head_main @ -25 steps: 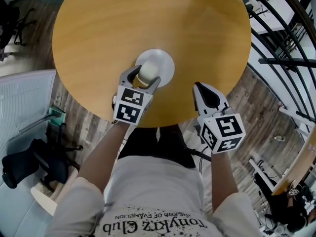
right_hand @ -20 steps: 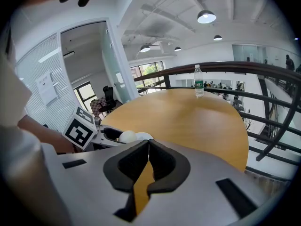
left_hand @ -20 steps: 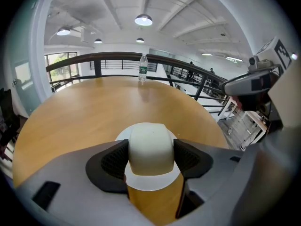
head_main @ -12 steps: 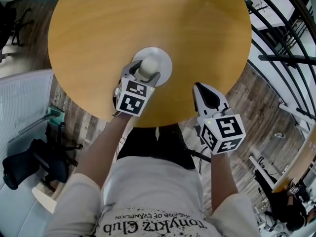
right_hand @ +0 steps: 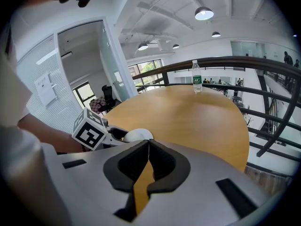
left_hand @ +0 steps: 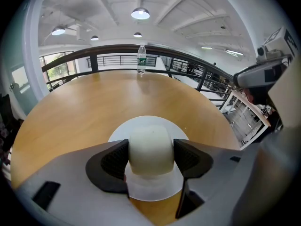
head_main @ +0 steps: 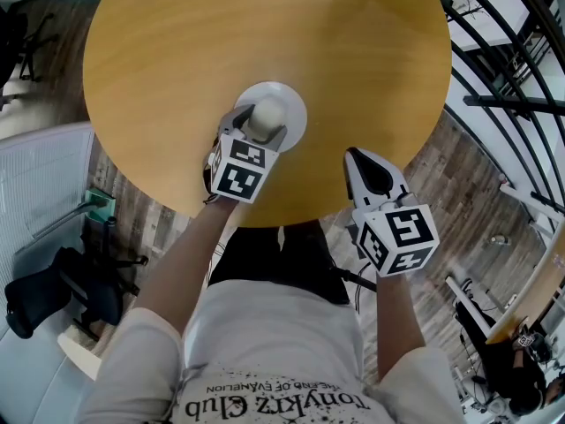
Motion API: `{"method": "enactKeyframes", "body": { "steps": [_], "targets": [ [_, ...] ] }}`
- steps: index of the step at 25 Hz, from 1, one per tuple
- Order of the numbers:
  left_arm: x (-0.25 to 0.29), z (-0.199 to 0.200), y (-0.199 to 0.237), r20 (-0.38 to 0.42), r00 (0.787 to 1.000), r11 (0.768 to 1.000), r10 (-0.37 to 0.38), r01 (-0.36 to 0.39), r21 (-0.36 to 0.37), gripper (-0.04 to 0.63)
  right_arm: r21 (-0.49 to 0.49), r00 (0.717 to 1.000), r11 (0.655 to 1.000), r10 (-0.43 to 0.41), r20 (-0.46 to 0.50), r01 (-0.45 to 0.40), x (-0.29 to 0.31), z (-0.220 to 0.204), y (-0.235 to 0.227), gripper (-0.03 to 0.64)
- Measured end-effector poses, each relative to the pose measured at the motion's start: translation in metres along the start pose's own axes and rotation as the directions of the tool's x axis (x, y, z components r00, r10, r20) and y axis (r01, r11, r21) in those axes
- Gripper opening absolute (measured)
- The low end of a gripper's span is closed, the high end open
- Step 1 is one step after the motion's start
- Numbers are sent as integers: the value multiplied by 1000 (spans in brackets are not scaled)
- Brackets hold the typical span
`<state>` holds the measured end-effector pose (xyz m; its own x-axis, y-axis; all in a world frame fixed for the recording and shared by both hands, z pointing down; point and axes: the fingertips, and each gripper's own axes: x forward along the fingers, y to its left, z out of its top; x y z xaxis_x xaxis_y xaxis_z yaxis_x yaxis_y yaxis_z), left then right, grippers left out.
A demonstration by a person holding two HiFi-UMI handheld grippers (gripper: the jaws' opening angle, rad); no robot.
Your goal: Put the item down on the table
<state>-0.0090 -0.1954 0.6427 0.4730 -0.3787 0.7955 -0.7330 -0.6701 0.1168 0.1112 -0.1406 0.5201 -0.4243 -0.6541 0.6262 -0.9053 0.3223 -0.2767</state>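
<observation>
1. The left tool (head_main: 259, 124) was pinching a cream-white, dome-shaped item (head_main: 267, 113), one dark pad pressed against each of its sides.
2. The item sat over the middle of a round white plate (head_main: 292, 104). In the left gripper view its lower part met a pale white base over the plate, but whether its weight was resting there could not be told.
3. The plate lay flat on the round wooden desk (head_main: 265, 25), and the plate's rim showed past the item on the far side.
4. The left tool's marker cube (head_main: 238, 170) was on the plate's near side, towards the person.
5. The right tool (head_main: 356, 157) was off to the plate's near right, well apart from it, over the desk's edge.
6. The right tool's jaws were pressed together with nothing between them; only a thin sliver of desk showed through the gap lower down.
7. From the right gripper view, the plate and the held item appeared just beyond that tool's closed tips, to their left.
8. A clear water bottle (left_hand: 141, 59) stood upright far beyond the plate, at the desk's far edge.
</observation>
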Motion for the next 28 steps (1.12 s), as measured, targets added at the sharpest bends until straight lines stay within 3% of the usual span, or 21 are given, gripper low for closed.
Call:
{"method": "enactKeyframes", "body": {
  "steps": [11, 19, 28],
  "targets": [
    [6, -1, 1, -15, 1000, 1000, 5, -5, 18, 308, -1, 1000, 1000, -2, -5, 2, 0, 0, 0, 25],
    [11, -2, -2, -29, 999, 992, 26, -23, 124, 308, 1, 1000, 1000, 2, -9, -2, 0, -2, -1, 25],
    [18, -1, 0, -46, 998, 993, 40, -34, 111, 308, -2, 1000, 1000, 7, -11, -7, 0, -3, -5, 25]
  ]
}}
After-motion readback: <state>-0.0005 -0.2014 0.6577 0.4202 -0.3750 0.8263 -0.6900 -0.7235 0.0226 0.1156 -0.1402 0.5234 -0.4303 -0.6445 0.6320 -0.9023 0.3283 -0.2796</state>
